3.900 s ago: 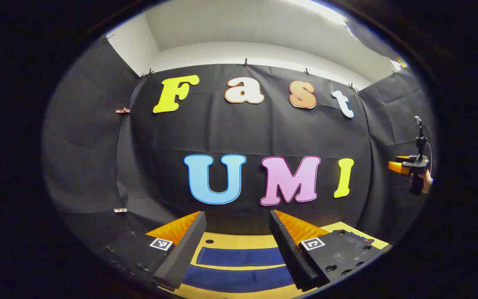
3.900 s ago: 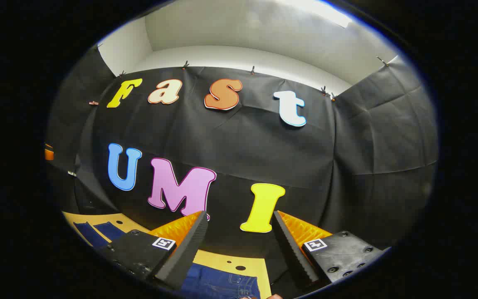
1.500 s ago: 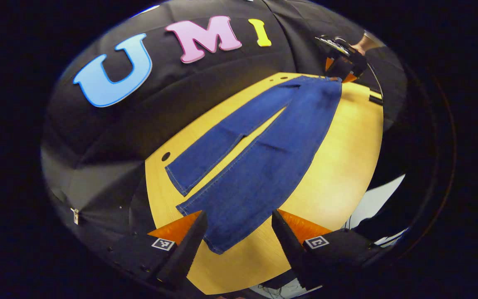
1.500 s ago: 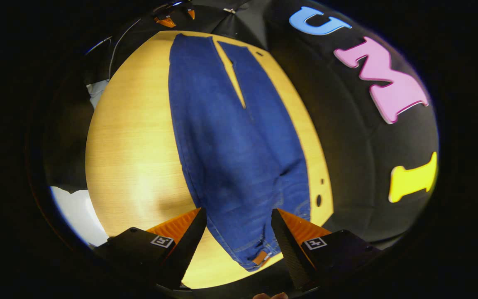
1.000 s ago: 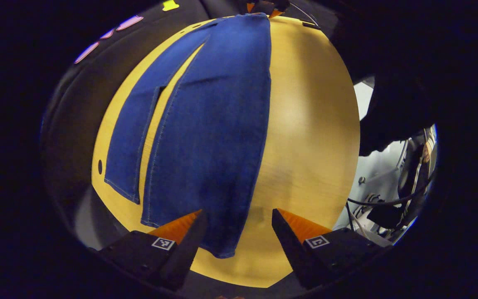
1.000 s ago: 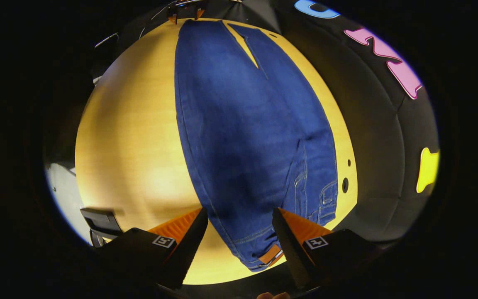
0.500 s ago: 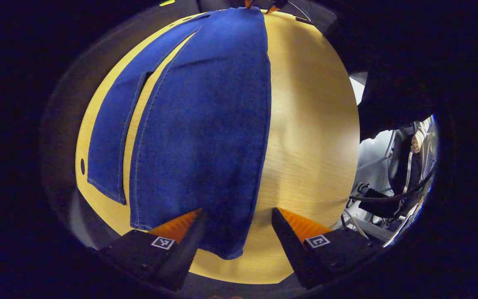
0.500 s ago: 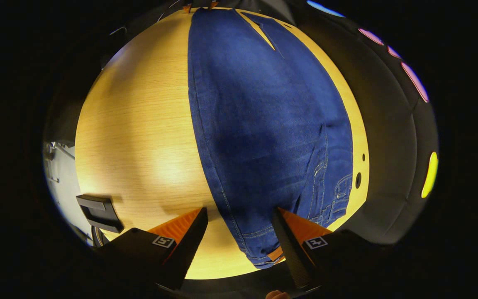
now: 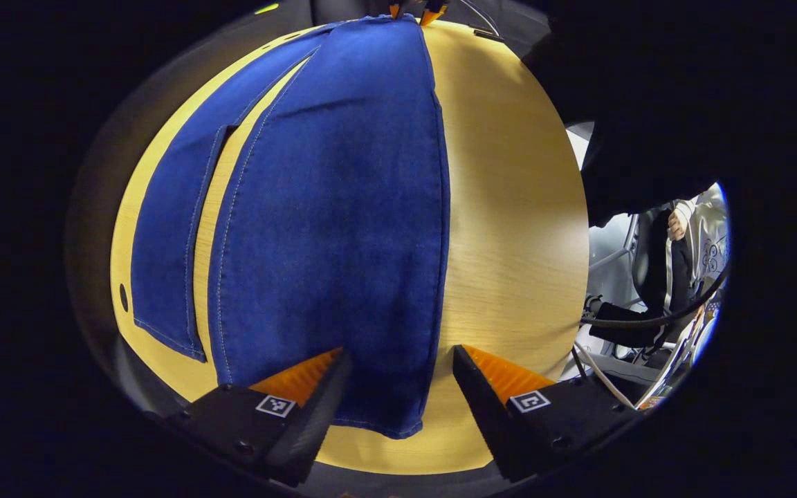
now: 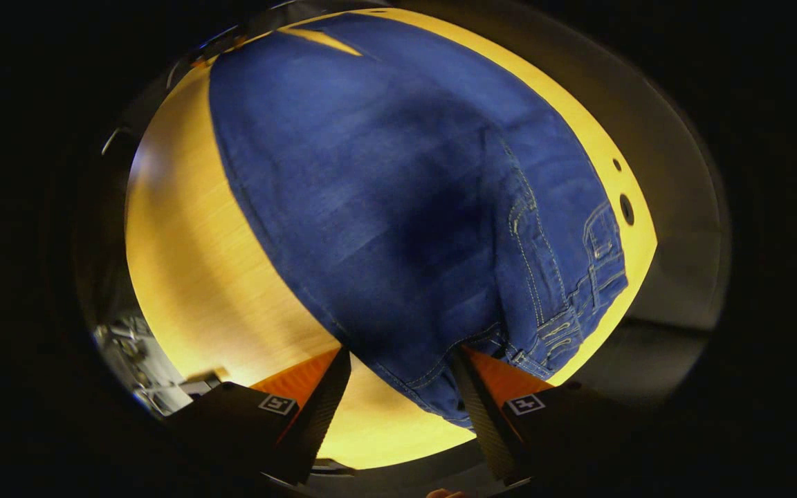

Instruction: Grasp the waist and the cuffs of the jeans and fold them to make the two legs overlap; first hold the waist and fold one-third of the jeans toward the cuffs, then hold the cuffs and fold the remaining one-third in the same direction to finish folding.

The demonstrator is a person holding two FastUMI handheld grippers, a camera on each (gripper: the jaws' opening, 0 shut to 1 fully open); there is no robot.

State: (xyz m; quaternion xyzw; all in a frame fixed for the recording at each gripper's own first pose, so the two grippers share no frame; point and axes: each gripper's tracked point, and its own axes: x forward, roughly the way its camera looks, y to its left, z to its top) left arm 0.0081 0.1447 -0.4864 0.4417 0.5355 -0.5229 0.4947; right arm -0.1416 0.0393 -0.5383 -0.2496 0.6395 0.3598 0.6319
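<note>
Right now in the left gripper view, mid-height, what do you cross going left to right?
Bare table strip → far jeans leg → thin table gap → near jeans leg → bare table → cables and gear beyond the table edge.

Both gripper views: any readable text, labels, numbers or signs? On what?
No words or numbers can be read.
Left gripper: two square black-and-white markers, code patterns, not text.
Right gripper: two markers of the same kind, also not text.
Jeans: stitching and belt loops, no legible label.
Print on the white garment past the table: too small to read.
</note>
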